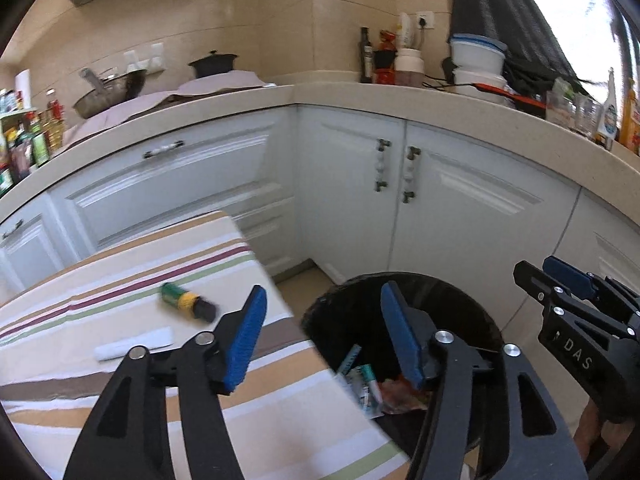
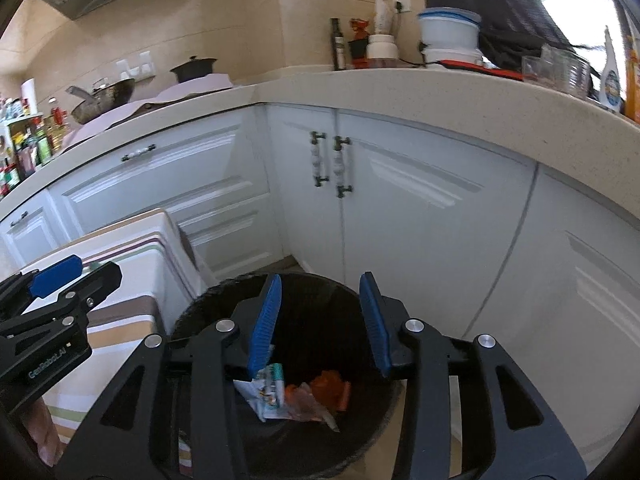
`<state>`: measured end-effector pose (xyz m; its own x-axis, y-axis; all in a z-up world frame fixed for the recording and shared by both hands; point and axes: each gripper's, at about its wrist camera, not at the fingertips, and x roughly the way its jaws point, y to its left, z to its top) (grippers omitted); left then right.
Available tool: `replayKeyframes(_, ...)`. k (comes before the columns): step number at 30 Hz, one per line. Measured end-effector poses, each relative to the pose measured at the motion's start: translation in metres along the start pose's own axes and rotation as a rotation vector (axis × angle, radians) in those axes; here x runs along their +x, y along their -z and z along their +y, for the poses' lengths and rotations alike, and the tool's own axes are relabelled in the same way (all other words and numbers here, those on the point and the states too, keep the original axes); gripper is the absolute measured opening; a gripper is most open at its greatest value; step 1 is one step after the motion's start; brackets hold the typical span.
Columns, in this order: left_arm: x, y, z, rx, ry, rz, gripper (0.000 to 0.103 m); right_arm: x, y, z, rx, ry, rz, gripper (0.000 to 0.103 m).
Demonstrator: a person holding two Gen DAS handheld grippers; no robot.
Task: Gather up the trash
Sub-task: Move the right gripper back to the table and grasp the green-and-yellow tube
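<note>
Far left, on shelving (image 1: 18, 140): bottles and jars, crowded, labels unreadable. Next along, on the beige countertop (image 1: 224, 104): a wok (image 1: 110, 92) and a dark lidded pot (image 1: 212, 65) standing on pale cloth. Below, white cabinet doors (image 1: 452, 216) with beaded handles.

Lower left, a table under a striped cloth (image 1: 100, 292). Lying on it, well apart from the bin: a small green-and-yellow canister with a black cap (image 1: 188, 302), on its side, and nearer the camera a white paper strip (image 1: 134, 344), flat.

Left gripper (image 1: 324, 340): blue pads (image 1: 246, 344) held apart, nothing between them; left pad over the table edge, right pad over the bin mouth.

Centre, on the floor beside the table: a black round trash bin (image 2: 384, 412), open-topped. Inside, at the bottom: a crumpled white-and-teal wrapper (image 2: 266, 394) and orange-red wrappers (image 2: 328, 390), touching one another.

Right gripper (image 2: 320, 324): jaws apart, directly above the bin opening, empty; no pad in contact with the trash below.

Upper right, on the countertop corner: dark bottle (image 1: 366, 56), red and white containers, stacked white tubs with lids (image 1: 476, 60), glass cups (image 2: 560, 66) and a spray bottle, partly blurred against the bright window.
</note>
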<state>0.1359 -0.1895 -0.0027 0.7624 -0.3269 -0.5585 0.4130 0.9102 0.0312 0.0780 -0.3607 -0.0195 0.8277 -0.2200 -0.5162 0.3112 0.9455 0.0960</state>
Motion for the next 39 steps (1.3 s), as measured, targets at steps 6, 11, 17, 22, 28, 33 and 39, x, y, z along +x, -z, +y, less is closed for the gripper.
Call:
replayKeyframes(6, -0.016, 0.009, 0.041, -0.070, -0.073, 0.020, 0.064, 0.003, -0.006, 0.038, -0.045, -0.089, 0.003, 0.040)
replayKeyframes(11, -0.032, 0.019, 0.083, -0.123, -0.163, 0.022, 0.064, 0.006, -0.011, 0.081, -0.101, -0.171, 0.009, 0.040)
replayKeyframes(17, -0.044, 0.027, 0.130, -0.170, -0.262, 0.025, 0.064, 0.014, -0.011, 0.130, -0.152, -0.261, 0.038, 0.040)
replayKeyframes(22, -0.050, 0.035, 0.168, -0.214, -0.334, 0.032, 0.065, 0.027, -0.010, 0.167, -0.198, -0.316, 0.074, 0.040)
replayKeyframes(28, -0.056, 0.047, 0.206, -0.253, -0.407, 0.047, 0.066, 0.041, -0.008, 0.203, -0.251, -0.341, 0.103, 0.040)
replayKeyframes(33, -0.060, 0.058, 0.236, -0.281, -0.467, 0.063, 0.066, 0.057, -0.007, 0.225, -0.274, -0.351, 0.136, 0.040)
replayKeyframes(39, -0.060, 0.068, 0.261, -0.319, -0.499, 0.089, 0.067, 0.079, -0.003, 0.244, -0.308, -0.351, 0.191, 0.040)
